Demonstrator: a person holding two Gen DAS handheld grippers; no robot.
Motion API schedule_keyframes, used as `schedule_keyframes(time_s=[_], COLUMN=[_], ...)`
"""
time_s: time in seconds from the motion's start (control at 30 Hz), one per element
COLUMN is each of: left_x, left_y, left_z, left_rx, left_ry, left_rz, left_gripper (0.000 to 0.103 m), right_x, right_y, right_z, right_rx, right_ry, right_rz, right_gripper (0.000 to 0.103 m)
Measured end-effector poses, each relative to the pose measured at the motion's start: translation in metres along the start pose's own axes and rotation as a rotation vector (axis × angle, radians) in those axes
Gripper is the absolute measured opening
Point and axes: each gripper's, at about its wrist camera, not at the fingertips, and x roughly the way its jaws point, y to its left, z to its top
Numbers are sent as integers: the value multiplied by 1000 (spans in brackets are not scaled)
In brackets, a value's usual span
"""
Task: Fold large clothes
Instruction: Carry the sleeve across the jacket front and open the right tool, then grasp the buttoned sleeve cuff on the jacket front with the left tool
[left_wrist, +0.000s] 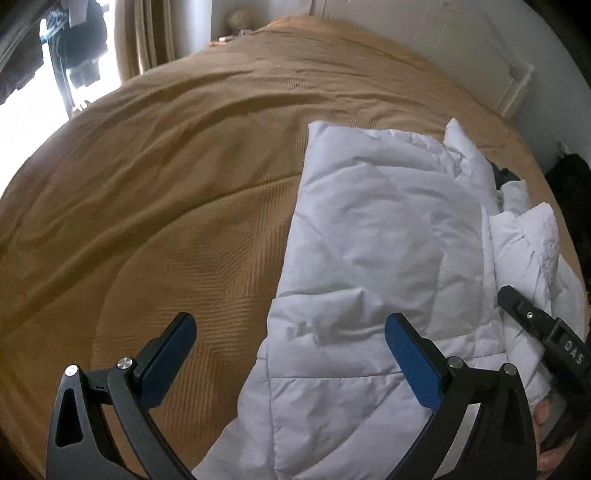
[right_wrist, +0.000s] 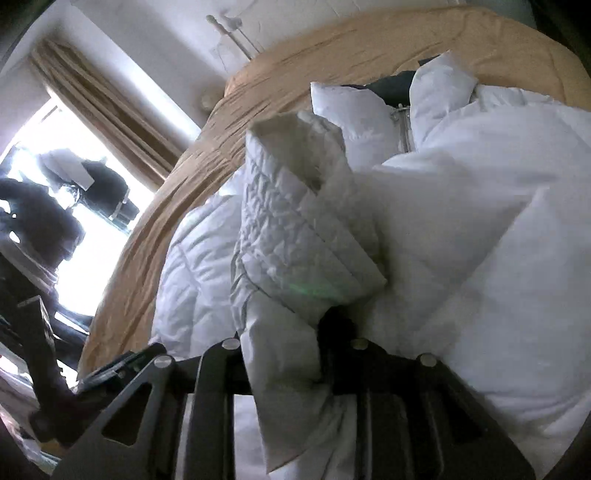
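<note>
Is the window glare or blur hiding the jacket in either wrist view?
Left wrist view: the window is blown out at the edge, but the white jacket reads clearly under even light; fisheye bends the bed. Right wrist view: strong backlight, the right tool sits in silhouette, nearby jacket fabric soft.

Daylight from the window (right_wrist: 55, 206) far left of the tongs blows out; fisheye edges bend, close fabric blurs.
</note>
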Motion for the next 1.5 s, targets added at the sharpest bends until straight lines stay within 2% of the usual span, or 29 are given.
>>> schedule_keyframes(time_s=[0.07,0.13,0.23,0.33,0.37,0.4,0.47,0.53,0.57,0.67,0.73,0.83,0.93,0.97,1.0,1.03,1.07,1.13,1.27,1.3,1.37,1.4,1.43,1.5], left_x=[0,-3,-12,-17,-17,-17,-13,-15,-19,-35,-36,-29,-13,-6,-1,4,8,11,15,14,10,10,11,17], left_y=[-3,-11,-34,-50,-56,-59,-72,-79,-82,-91,-102,-126,-149,-154,-156,-154,-151,-138,-95,-84,-71,-63,-59,-41], left_z=[4,7,8,9,9,9,11,14,16,21,26,27,24,24,24,25,27,30,32,32,32,31,30,27], left_rx=[1,34,122,137,132,128,119,109,98,75,78,130,203,220,226,215,203,164,33,15,21,26,25,-14], left_ry=[-8,-24,-68,-79,-73,-68,-53,-50,-53,-56,-50,-36,-23,-7,13,43,77,85,156,160,147,137,138,163], left_rz=[7,20,63,24,-2,-16,-41,-72,-96,-186,-211,-206,-166,-166,-182,-207,-202,-197,-291,-291,-254,-201,-182,-179], left_gripper=[101,101,101,101,101,101,101,101,101,102,102,102,102,92,76,33,19,16,16,16,16,16,13,13], right_x=[-1,-6,-41,-74,-88,-102,-113,-102,-93,-60,-44,-32,-32,-31,-33,-38,-46,-57,-75,-78,-83,-81,-73,-51], right_y=[7,12,17,18,6,-2,-18,-33,-37,-36,-18,-8,-18,-20,-23,-25,-27,-30,-28,-23,-7,1,11,24], right_z=[3,5,7,3,-4,-8,-13,-17,-19,-28,-35,-40,-42,-41,-40,-35,-36,-36,-35,-34,-34,-32,-33,-37], right_rx=[-9,4,13,17,30,48,67,39,37,47,-37,-96,-87,-79,-67,-53,-34,0,40,33,-18,-52,-101,-156], right_ry=[16,38,-5,-25,-49,-83,-119,-112,-85,21,44,39,32,32,34,34,31,30,4,-6,-20,-23,-24,5], right_rz=[-2,16,69,148,161,155,61,-122,-155,-114,-158,-198,-179,-168,-156,-144,-123,-92,-30,-18,-63,-103,-148,-218], right_gripper=[38,61,71,71,71,72,72,73,73,73,74,80,80,80,79,79,79,79,79,79,79,79,79,79])
